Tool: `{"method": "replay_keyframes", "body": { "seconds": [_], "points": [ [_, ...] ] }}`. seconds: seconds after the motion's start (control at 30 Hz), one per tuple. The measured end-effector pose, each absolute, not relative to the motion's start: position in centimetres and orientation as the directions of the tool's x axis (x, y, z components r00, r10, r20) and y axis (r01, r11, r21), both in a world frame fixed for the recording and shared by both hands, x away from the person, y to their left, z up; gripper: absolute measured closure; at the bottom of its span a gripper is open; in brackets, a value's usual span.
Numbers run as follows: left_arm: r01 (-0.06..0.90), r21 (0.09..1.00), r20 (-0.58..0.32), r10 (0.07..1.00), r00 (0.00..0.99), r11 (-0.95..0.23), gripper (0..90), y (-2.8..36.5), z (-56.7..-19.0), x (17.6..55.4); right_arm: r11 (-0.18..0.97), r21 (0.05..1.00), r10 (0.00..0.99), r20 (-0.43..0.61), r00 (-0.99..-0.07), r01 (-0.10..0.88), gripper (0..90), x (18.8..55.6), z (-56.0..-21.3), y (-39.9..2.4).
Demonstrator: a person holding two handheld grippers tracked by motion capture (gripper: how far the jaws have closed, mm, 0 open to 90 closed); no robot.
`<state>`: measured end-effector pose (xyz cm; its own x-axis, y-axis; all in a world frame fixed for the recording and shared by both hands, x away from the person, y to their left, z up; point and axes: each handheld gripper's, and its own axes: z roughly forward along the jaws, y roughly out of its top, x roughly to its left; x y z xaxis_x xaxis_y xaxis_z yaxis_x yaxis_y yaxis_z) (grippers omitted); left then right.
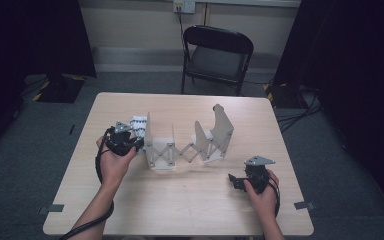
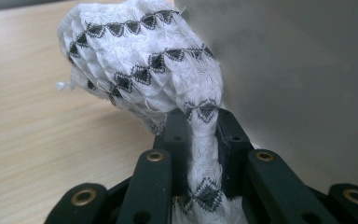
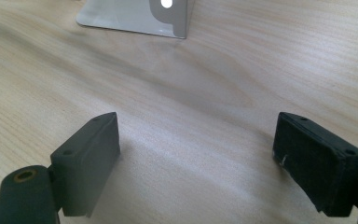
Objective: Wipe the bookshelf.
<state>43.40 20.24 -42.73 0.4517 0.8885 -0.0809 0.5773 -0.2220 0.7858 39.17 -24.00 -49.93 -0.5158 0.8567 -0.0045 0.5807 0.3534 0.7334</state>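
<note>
1. The left gripper (image 1: 130, 141) pinched a white cloth with black diamond bands (image 2: 144, 70) between its jaws, just beside the left end panel of the expandable metal rack (image 1: 180, 145).
2. The cloth bunched beyond the jaws, above the wooden table (image 1: 190, 200).
3. The right gripper (image 3: 196, 154) rested low over bare tabletop, jaws spread wide, holding nothing.

white cloth (image 2: 140, 70) (black diamond rows), grey rack (image 1: 185, 145).
</note>
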Motion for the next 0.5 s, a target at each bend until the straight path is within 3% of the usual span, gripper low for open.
{"method": "replay_keyframes", "body": {
  "seconds": [0.5],
  "points": [
    [0.63,0.749,-0.117,0.894,0.432,-0.206,76.4,20.0,-46.6,44.2,0.355,0.733,0.854,-0.003,-0.52,0.58,13.8,39.2,-49.9,-24.0]
  ]
}}
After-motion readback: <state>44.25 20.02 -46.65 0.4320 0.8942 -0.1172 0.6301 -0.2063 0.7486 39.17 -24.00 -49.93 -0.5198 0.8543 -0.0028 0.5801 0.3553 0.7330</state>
